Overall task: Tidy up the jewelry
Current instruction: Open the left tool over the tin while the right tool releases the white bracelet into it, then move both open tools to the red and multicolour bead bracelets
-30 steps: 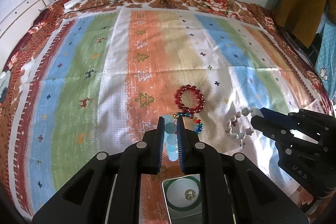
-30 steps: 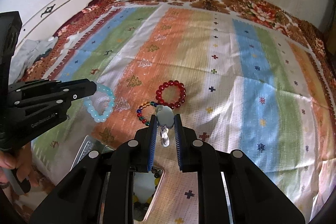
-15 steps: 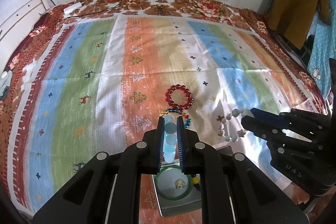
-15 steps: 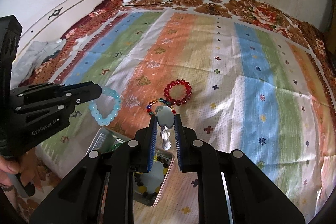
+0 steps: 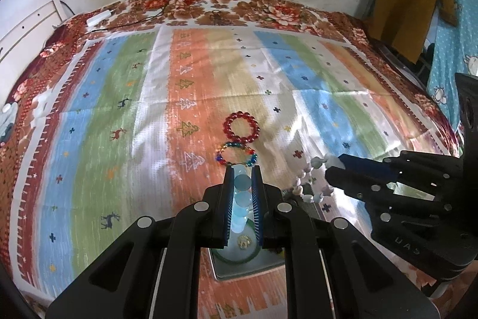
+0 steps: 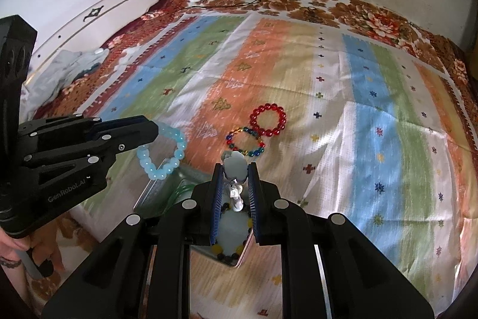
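Note:
In the left wrist view my left gripper (image 5: 242, 169) is shut on a pale blue bead bracelet (image 5: 241, 193), which hangs over an open metal tin (image 5: 221, 271). My right gripper (image 6: 236, 166) is shut on a white bead bracelet with a pale charm (image 6: 236, 162), also above the tin (image 6: 155, 190). Each gripper shows in the other's view: the left gripper (image 6: 154, 129) with the blue bracelet (image 6: 162, 156), the right gripper (image 5: 331, 166) with the white bracelet (image 5: 310, 187). A red bracelet (image 5: 240, 127) and a multicoloured bracelet (image 5: 236, 153) lie touching on the striped cloth.
The tin holds a green bangle (image 5: 236, 257), a small gold piece (image 5: 243, 242) and a yellow-and-dark bead bracelet (image 6: 231, 251). The striped cloth (image 5: 119, 115) covers a bed. A wall with cables lies behind. A hand (image 6: 12, 244) grips the left handle.
Both grippers drew back towards the bed's near edge with their bracelets still held. The tin came further into view beneath them; the red and multicoloured bracelets now lie farther ahead.

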A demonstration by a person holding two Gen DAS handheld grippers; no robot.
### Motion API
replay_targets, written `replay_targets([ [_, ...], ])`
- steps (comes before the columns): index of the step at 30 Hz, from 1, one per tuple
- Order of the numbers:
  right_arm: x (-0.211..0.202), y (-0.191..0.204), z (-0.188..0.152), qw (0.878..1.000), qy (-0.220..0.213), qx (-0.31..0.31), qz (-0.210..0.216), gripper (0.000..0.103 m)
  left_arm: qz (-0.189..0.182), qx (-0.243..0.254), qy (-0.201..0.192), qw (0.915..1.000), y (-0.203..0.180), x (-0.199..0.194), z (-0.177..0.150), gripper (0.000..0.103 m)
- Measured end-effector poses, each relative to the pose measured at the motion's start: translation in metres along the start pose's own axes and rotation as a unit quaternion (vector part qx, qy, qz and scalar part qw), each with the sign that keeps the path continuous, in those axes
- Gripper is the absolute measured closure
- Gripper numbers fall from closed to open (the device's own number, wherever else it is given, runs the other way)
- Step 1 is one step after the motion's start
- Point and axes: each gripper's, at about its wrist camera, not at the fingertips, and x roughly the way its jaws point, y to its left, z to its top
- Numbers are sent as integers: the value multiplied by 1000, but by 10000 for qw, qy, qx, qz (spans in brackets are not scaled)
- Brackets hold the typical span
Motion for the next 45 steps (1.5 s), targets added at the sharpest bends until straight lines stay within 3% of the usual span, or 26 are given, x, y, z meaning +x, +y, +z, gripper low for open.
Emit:
replay_targets([
  [14,1,4,-15,9998,161,13,69,86,132,162,29,9998,-12,0,-14,91],
  [15,4,3,-16,9998,213,4,62,86,165,149,24,9997,-11,1,-14,85],
  [17,7,1,-17,9997,256,22,-42,78,258,123,0,9996,-9,0,-13,66],
  [19,7,-1,-16,9996,242,35,-133,61,300,93,-30,9995,-7,-1,-12,66],
  [20,7,-3,-16,9996,220,46,-176,58,299,64,-41,9995,-5,-1,-11,65],
  [30,10,-11,-13,9991,152,107,-371,54,349,-231,62,9991,16,6,-8,57],
  [45,26,-23,2,9980,23,183,-599,54,447,-105,243,9986,20,30,0,48],
])
